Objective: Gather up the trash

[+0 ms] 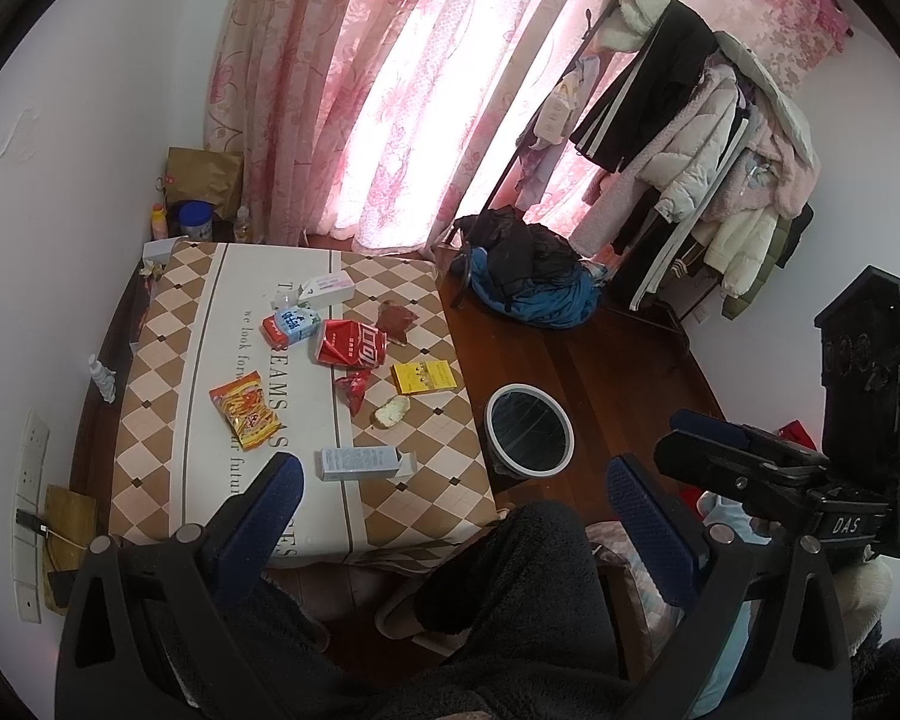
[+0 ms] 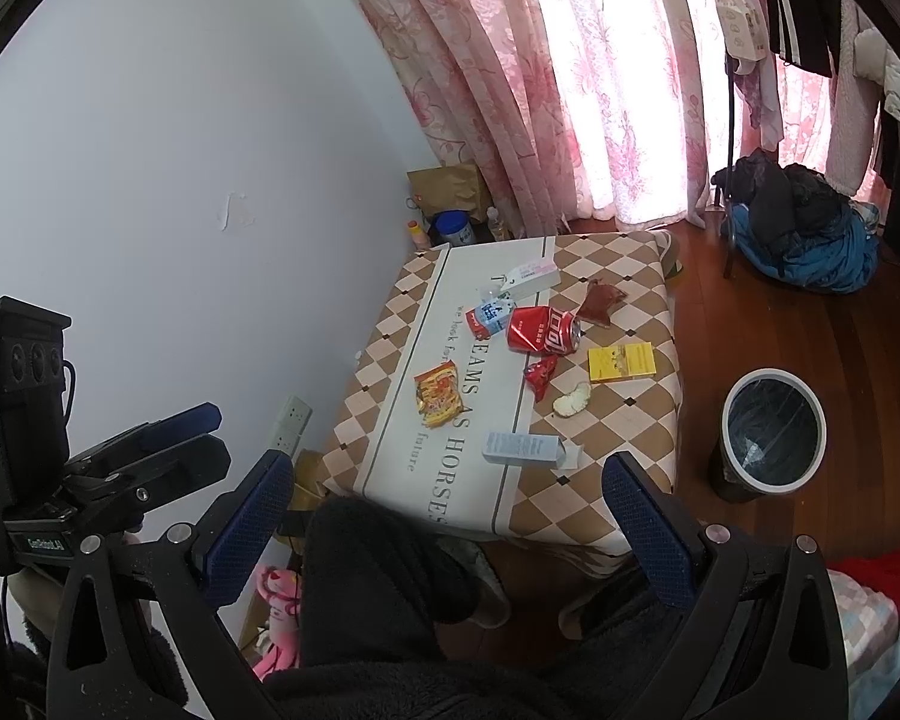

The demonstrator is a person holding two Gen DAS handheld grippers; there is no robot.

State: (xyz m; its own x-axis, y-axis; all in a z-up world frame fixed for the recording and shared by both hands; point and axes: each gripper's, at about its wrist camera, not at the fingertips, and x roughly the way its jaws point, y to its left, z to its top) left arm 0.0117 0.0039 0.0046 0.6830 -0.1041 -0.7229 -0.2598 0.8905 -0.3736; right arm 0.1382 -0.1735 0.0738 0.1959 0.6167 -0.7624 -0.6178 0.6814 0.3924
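Trash lies on a low table with a checkered cloth (image 1: 150, 420) (image 2: 630, 438): a crushed red can (image 1: 351, 343) (image 2: 543, 331), an orange snack packet (image 1: 246, 411) (image 2: 438, 401), a yellow box (image 1: 424, 378) (image 2: 622, 362), a pale blue carton (image 1: 360, 463) (image 2: 525, 448), a blue-and-red milk carton (image 1: 291, 324) (image 2: 489, 317), a white box (image 1: 328, 289) (image 2: 531, 276), a red wrapper (image 1: 353, 389) (image 2: 540, 375), a brown wrapper (image 1: 397, 319) (image 2: 603, 301) and a peel (image 1: 392, 411) (image 2: 572, 399). A white-rimmed bin (image 1: 529, 427) (image 2: 771, 429) stands on the floor to the table's right. My left gripper (image 1: 456, 480) and right gripper (image 2: 447, 480) are open and empty, held above the near table edge.
A pile of dark and blue clothes (image 1: 528, 276) (image 2: 804, 240) lies on the wood floor beyond the bin. A loaded clothes rack (image 1: 702, 168) stands at right. Bottles and a paper bag (image 1: 201, 180) sit in the far corner. The person's dark-clad legs (image 1: 510, 588) are below the grippers.
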